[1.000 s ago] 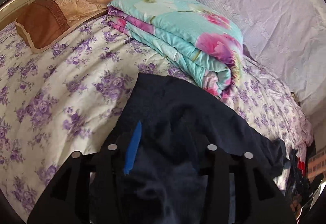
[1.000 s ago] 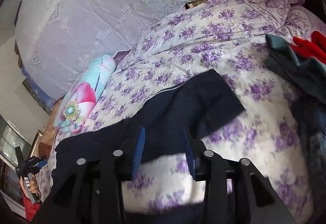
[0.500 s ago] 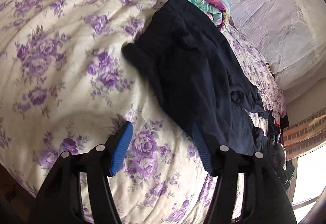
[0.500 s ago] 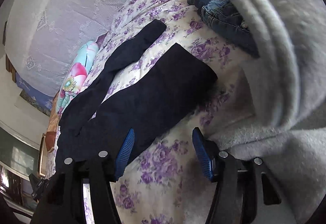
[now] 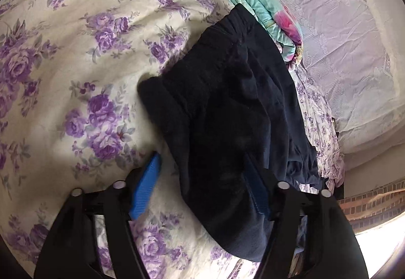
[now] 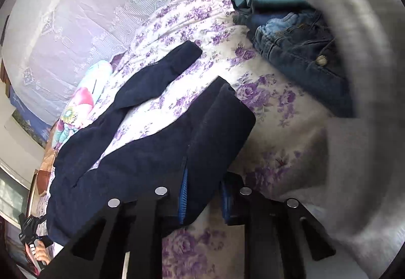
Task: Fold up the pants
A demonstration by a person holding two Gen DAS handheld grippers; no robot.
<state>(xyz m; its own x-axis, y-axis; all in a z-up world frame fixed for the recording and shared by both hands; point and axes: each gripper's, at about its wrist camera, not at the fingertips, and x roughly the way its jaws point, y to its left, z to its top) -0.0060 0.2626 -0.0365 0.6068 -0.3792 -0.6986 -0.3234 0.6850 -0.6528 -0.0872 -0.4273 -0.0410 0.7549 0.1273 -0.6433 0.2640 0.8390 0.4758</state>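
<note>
Partly, the dark pants (image 5: 227,127) hide the left gripper's (image 5: 202,192) right finger.

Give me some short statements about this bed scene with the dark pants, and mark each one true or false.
1. The dark navy pants lie spread on the floral bedsheet. True.
2. The left claw is shut tight on the waistband. False: its jaws stand wide apart, with fabric lying between them.
3. Denim jeans lie near the pant legs. True.
4. The two pant legs lie stacked on each other. False: they lie apart, with sheet showing between them.
5. The folded turquoise quilt lies on top of the pants. False: it lies beside the waistband.
</note>
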